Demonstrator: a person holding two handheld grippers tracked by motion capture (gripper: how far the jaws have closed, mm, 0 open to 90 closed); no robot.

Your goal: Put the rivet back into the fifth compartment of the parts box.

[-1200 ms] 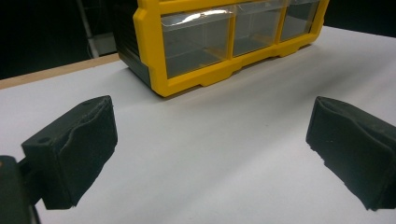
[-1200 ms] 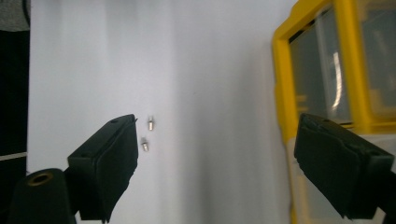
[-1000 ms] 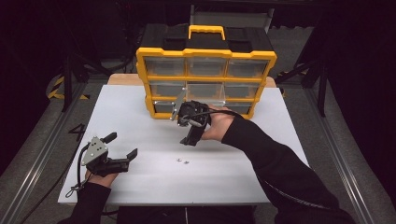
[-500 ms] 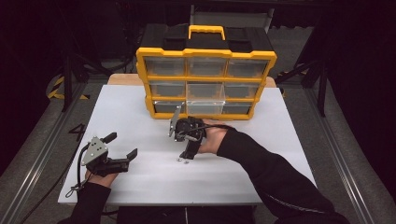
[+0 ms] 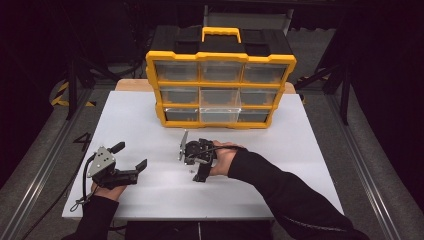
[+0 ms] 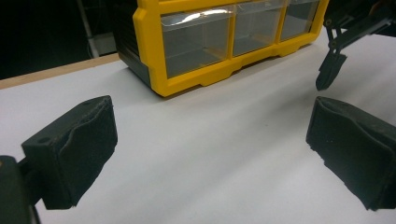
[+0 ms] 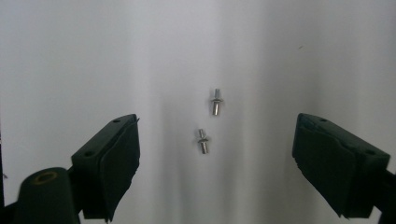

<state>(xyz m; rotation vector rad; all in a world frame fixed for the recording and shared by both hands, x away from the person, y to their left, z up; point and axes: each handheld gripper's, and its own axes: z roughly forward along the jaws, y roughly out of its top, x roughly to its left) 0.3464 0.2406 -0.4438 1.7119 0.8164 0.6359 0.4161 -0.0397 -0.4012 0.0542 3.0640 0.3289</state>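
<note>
Near the front edge of the white table (image 5: pixel 310 150), toward its left corner, the left gripper (image 5: pixel 131 159) rests low over the surface with its jaws wide apart and nothing between them; I think it only waits there, out of the way. In the left gripper view, its two black pads (image 6: pixel 74 149) frame bare table, and the tip of the other gripper hangs at the upper right.

A little farther in, around the middle of the table, the right gripper (image 5: pixel 194 170) points down at two small metal screws (image 7: pixel 209 121). They lie loose on the table, just beside each other, each on its side. The jaws stand open on both sides of the screws and have just been closing slightly, but the pads do not touch them yet. This placing seems made for picking one up.

In the high view the screws are nearly hidden under the gripper, so which one is aimed at is hard to tell.

Toward the back edge stands the yellow drawer organizer (image 5: pixel 220 90). Its clear drawers look shut; what is inside I cannot make out.
</note>
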